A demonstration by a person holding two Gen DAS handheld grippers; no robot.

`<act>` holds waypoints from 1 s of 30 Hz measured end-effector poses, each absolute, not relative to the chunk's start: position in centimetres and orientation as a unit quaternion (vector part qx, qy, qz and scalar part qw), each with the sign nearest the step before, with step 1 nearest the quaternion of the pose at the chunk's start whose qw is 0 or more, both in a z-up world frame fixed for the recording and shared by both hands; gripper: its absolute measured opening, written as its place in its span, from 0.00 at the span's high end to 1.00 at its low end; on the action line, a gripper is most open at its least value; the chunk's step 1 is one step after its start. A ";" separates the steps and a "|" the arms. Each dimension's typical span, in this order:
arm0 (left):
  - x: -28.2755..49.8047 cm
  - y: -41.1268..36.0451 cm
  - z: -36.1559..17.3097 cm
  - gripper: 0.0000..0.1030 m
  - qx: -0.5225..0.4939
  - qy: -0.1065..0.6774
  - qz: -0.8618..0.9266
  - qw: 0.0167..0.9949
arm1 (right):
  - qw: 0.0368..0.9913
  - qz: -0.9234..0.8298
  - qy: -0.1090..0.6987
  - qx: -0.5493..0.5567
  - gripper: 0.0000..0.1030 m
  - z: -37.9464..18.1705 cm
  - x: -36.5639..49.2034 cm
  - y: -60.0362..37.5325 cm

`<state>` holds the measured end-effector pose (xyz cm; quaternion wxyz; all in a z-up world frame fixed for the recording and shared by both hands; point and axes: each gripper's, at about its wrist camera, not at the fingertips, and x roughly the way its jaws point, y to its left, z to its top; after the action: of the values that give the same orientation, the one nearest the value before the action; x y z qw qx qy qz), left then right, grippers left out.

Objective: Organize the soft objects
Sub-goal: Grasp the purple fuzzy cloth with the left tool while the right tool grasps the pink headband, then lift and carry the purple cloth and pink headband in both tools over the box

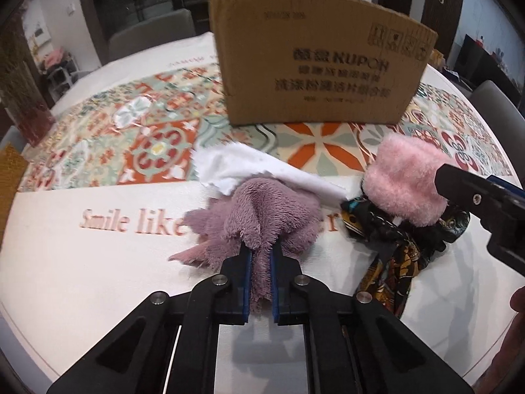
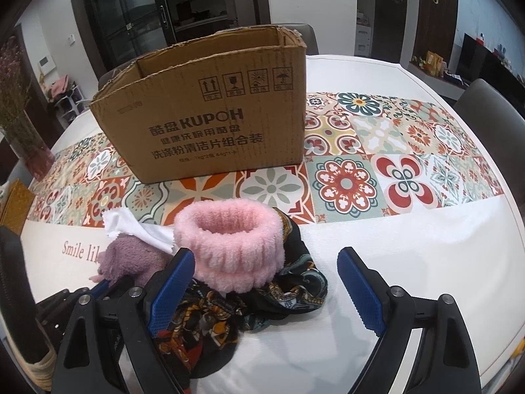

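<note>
While both my tongs tip steeply down toward the table (image 2: 410, 246), the cardboard box (image 2: 210, 115) stands open-topped at the far side on the tiled runner (image 2: 361, 170), well apart from the heap of soft things nearer me. My right tongs (image 2: 265, 282) hang with their blue pads spread wide and nothing pressed between them; the left pad (image 2: 174, 282) sits just beside the pink fluffy band (image 2: 229, 246), the right pad over bare cloth. That band stands upright like a ring on top of the dark patterned scarf (image 2: 288, 282), whose folds run under my fingers and are partly hidden by them. My left tongs (image 1: 261, 256) are pinched narrow on the purple fuzzy cloth (image 1: 259, 210), a tuft of it squeezed between the pads and hanging below them. The white cloth (image 1: 259, 170) lies behind it, its near part covered by the purple one. The red lettering on the table is cut off by the cloths. I cannot see inside the box from the left; from the right, only its inner back wall shows.
</note>
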<state>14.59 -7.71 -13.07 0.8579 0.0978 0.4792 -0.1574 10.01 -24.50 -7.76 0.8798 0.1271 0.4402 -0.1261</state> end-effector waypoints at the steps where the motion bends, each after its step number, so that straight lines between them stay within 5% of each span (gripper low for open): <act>1: 14.5 -7.6 -12.8 0.90 0.099 0.475 -0.152 0.861 | 0.880 -0.124 0.440 0.126 0.13 -7.7 10.1 -24.4; 20: 14.1 -4.2 -10.5 0.90 0.080 0.475 -0.108 0.869 | 0.877 -0.106 0.456 0.106 0.17 -9.1 13.1 -22.4; 25: 13.8 -4.1 -9.6 0.90 0.081 0.466 -0.107 0.875 | 0.872 -0.098 0.464 0.117 0.70 -9.5 13.3 -22.5; 30: 13.4 -4.2 -8.7 0.90 0.080 0.457 -0.111 0.879 | 0.881 -0.104 0.447 0.113 0.79 -8.3 12.6 -22.6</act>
<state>13.40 -4.18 -8.72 0.8789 0.0801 0.4570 -0.1106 12.57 -22.58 -8.34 0.8814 0.1129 0.4468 -0.1036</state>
